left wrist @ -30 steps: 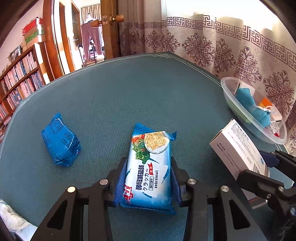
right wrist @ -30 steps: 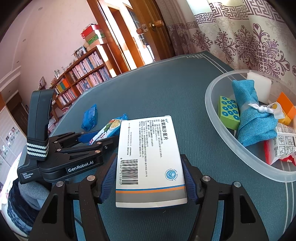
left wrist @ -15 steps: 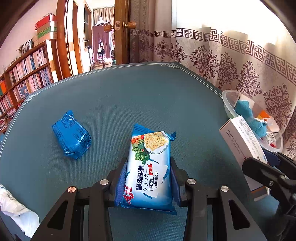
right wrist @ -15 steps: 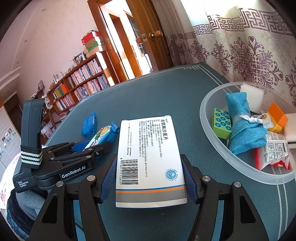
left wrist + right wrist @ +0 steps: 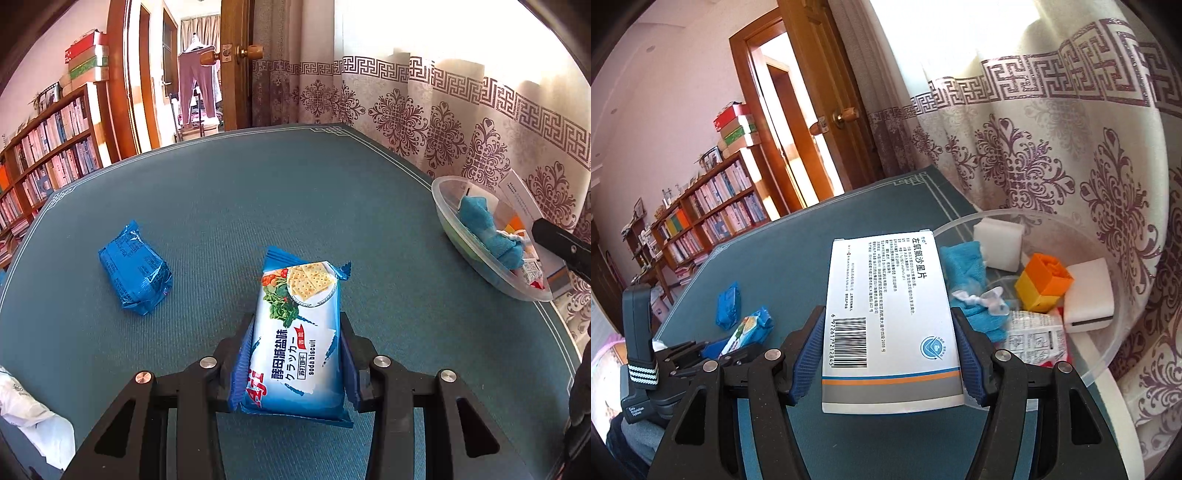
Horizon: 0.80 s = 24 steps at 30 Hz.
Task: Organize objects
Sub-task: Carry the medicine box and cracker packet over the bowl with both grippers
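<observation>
Right tongs (image 5: 890,354) grip the medicine box (image 5: 888,314), long axis pointing forward, its far end over the near rim of the clear bowl (image 5: 1108,365), so right hand is nearer. Left tongs (image 5: 293,363) clamp the cracker pack (image 5: 295,332) above the table (image 5: 258,206), bowl well off to their right (blue packet (image 5: 135,267) left). Bowl's green block hidden behind box.

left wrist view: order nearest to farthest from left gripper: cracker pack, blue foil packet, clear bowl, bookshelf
1. cracker pack: clamped in the left gripper, centre.
2. blue foil packet: on the table, ahead-left.
3. clear bowl: right table edge, by the curtain.
4. bookshelf: far left, beyond the table.
</observation>
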Available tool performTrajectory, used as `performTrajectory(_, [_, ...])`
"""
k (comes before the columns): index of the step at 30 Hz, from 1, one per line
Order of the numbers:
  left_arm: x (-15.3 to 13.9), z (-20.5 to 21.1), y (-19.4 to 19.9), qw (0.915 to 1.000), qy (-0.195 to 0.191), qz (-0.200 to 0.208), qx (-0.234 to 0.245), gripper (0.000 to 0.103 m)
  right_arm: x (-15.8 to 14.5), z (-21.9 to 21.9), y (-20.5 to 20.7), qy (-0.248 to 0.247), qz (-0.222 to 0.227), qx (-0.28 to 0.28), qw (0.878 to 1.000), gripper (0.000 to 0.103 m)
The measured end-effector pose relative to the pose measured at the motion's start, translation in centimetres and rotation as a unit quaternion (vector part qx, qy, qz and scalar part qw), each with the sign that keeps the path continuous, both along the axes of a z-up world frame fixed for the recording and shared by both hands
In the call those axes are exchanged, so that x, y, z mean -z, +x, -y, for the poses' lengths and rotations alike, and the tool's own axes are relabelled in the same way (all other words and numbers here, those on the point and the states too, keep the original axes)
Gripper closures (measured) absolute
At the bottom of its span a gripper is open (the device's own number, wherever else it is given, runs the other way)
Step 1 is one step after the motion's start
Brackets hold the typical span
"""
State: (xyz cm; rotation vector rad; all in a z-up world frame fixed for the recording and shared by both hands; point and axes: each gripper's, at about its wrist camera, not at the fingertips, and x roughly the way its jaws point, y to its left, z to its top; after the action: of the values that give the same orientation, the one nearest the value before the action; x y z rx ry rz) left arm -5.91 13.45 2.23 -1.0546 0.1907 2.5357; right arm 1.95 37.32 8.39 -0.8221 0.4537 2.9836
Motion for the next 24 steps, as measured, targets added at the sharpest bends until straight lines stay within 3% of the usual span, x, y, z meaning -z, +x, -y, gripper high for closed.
performTrajectory(15, [0.3,-0.8,0.2,0.9999,-0.010,0.005,0.010,0.059,0.7,-5.1,-1.1,0.076,0.025,0.137,0.987,0.037])
performTrajectory(24, [0.3,-1.4,0.2,0.9998,-0.011,0.009,0.014,0.059,0.9,-5.6,-0.8,0.087,0.022,0.169,0.981,0.036])
